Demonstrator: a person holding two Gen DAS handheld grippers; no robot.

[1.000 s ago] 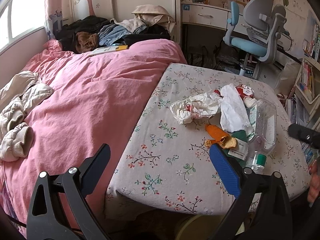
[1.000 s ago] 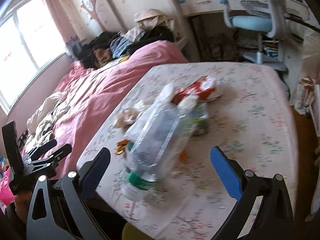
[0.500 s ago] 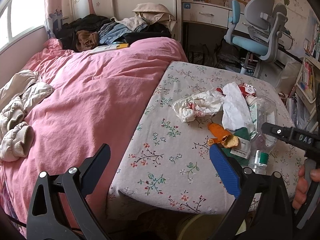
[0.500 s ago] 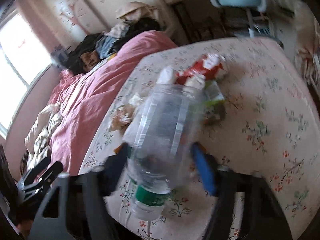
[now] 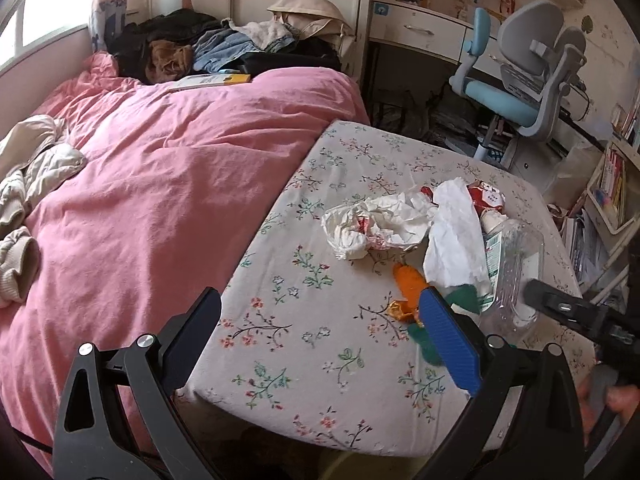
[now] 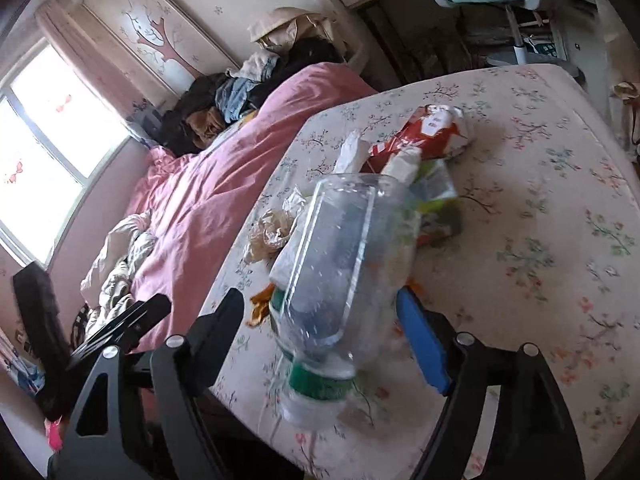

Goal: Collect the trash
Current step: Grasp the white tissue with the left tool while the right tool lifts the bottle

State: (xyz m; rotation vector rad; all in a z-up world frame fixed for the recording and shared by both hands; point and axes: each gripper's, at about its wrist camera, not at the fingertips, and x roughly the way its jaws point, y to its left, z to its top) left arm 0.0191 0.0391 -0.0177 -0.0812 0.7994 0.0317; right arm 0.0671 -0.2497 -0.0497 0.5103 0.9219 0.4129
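Right gripper (image 6: 320,316) fingers reopening around clear bottle (image 6: 340,264), grip unclear, left gripper (image 5: 320,320) wide open, empty

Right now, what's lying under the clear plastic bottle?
The bottle lies on the trash pile: a green wrapper and white paper run under its side, orange scraps beside them. Anything directly beneath its body is covered.

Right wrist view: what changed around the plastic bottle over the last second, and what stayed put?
The right gripper came in around the clear plastic bottle, squeezed in on it half a second ago, and its jaws have just been opening again; the bottle lies between them, but pad contact is unclear. The left gripper stayed open and empty, and the crumpled paper and red wrapper did not move.
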